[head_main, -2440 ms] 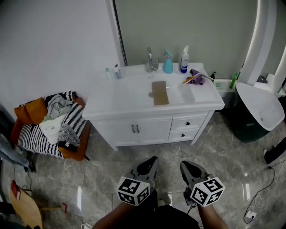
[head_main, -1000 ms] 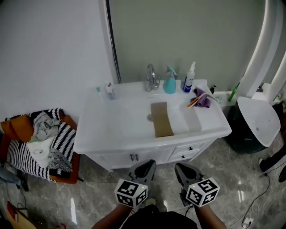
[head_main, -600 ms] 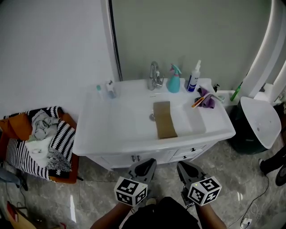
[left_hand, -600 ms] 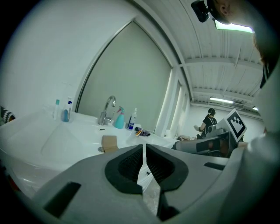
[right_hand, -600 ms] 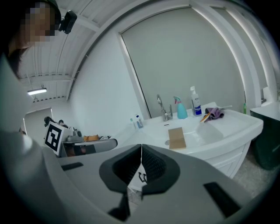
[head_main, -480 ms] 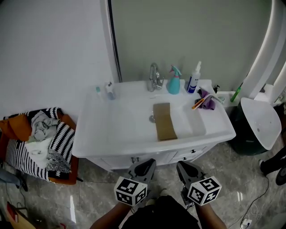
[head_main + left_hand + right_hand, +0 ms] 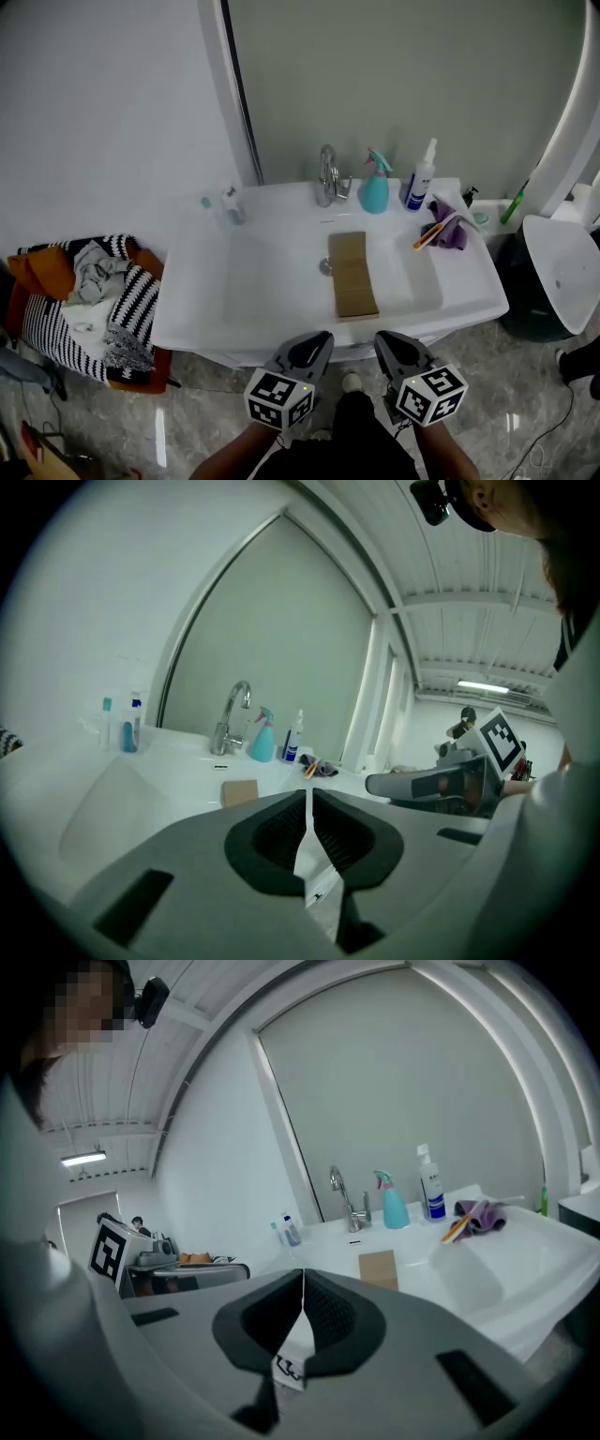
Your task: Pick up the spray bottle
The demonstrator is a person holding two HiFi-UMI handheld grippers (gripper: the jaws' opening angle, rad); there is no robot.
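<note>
A teal spray bottle (image 7: 375, 190) with a pink trigger stands at the back of the white washbasin counter (image 7: 234, 309), just right of the chrome tap (image 7: 327, 175). The same spray bottle (image 7: 262, 742) shows far ahead in the left gripper view, and the spray bottle (image 7: 394, 1206) likewise in the right gripper view. My left gripper (image 7: 311, 347) and right gripper (image 7: 391, 345) hover side by side at the counter's front edge, well short of the bottle. Both have their jaws shut with nothing between them.
A white bottle with a blue label (image 7: 419, 190) stands right of the spray bottle. A purple cloth with an orange tool (image 7: 447, 232) lies at the right. A brown pad (image 7: 352, 285) lies in the basin. Small bottles (image 7: 228, 202) stand at the back left. A chair piled with clothes (image 7: 86, 300) sits left.
The washbasin counter has come nearer and lower in the head view as both grippers moved toward it. Their jaws stayed shut.
</note>
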